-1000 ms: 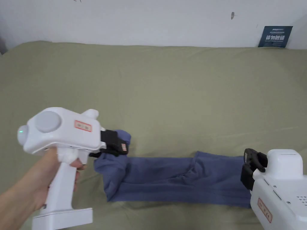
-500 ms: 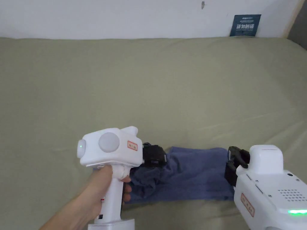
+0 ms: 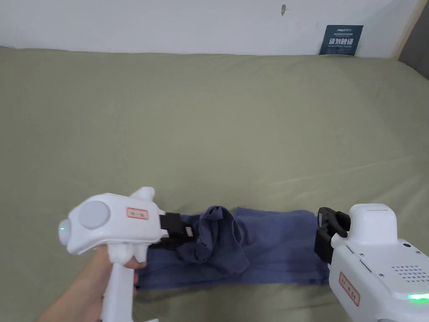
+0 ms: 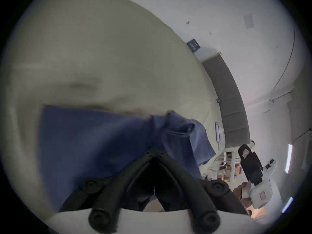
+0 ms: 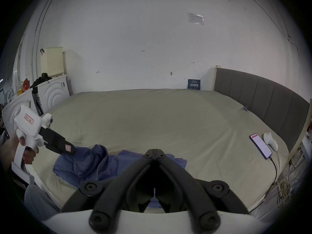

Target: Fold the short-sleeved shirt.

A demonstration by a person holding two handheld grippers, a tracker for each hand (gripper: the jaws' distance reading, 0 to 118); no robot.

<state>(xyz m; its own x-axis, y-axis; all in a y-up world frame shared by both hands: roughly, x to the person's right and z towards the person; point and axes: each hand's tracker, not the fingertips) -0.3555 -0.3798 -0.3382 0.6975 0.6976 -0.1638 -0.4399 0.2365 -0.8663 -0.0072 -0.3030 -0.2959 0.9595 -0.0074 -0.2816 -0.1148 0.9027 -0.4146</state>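
Change vs earlier: left hand-held gripper (image 3: 184, 235) has gone back toward the person's left; shirt (image 3: 272, 247) now shows a longer flat band w/ a loose flap bunched on top near its middle. Right hand-held gripper (image 3: 329, 235) sits about where it was.
Shirt: blue, lies on the olive bed (image 3: 209, 125) at the near edge, folded into a long narrow band running left-right. Rumpled flap (image 3: 218, 241) lies over the band, just right of the left gripper tips.
Left hand-held gripper: held by the person's left hand (image 3: 100, 276), pointing right, low over the left part of the band. In the left gripper view (image 4: 154, 153) its jaw tips meet, w/ blue cloth right at the tips; whether cloth is pinched between them – cannot tell. Right gripper view (image 5: 68, 149) shows its tips at the shirt's (image 5: 94, 163) left end, touching or just above.
Right hand-held gripper: at the shirt's right end, tips by the band's edge. In its own view (image 5: 154, 150) jaws are closed together w/ nothing seen between them; shirt lies under and behind them.
Shirt vs grippers: between the two, left gripper at one end, right at the other.
Other: phone (image 5: 260, 146) w/ cable and a white object (image 5: 271, 141) near the grey headboard (image 5: 263, 99), well apart from the shirt. Dark sign (image 3: 341, 40) leans on the wall.
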